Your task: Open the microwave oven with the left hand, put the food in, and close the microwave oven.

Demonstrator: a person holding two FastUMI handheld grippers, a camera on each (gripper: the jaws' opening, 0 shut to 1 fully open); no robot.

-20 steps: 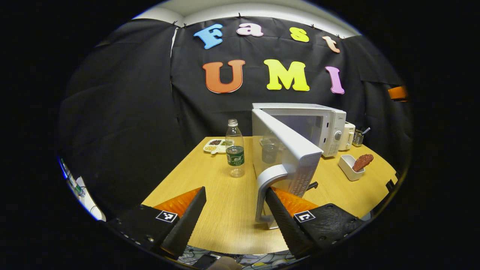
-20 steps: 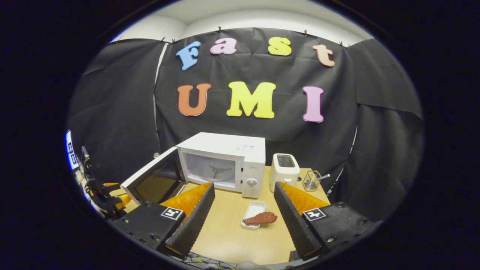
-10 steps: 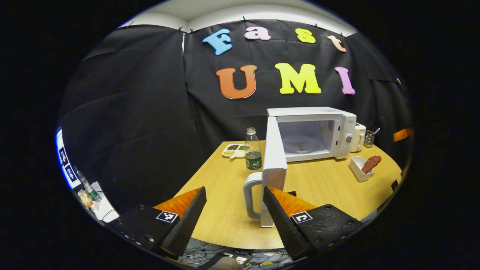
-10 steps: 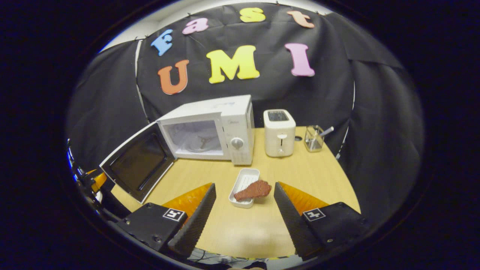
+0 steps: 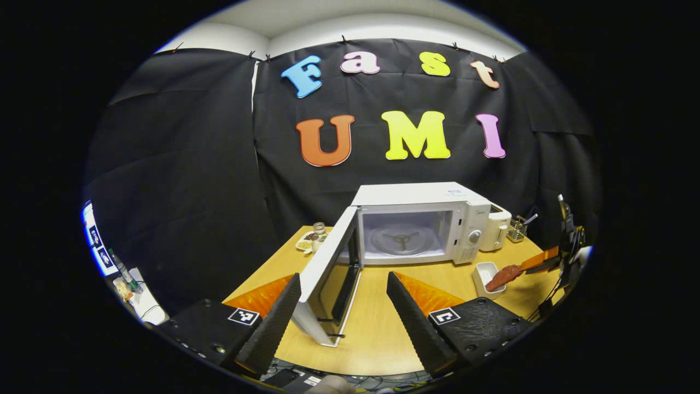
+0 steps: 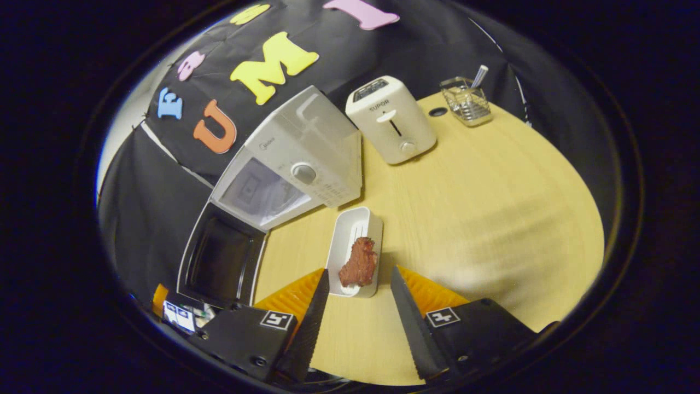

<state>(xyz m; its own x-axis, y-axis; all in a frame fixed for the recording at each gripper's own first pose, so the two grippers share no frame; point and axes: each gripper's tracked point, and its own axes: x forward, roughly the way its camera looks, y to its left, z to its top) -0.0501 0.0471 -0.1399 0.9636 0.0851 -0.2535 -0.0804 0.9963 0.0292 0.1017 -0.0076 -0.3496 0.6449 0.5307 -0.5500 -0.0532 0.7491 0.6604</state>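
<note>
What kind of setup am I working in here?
Likely a mock kitchen in a recording booth: a microwave with its door open, a toaster and a food tray on a wooden table.

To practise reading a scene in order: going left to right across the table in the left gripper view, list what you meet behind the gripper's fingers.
Sectioned snack plate → open microwave door → microwave oven → toaster → wire utensil holder. In front of these, the white tray with the food lies below the toaster.
</note>
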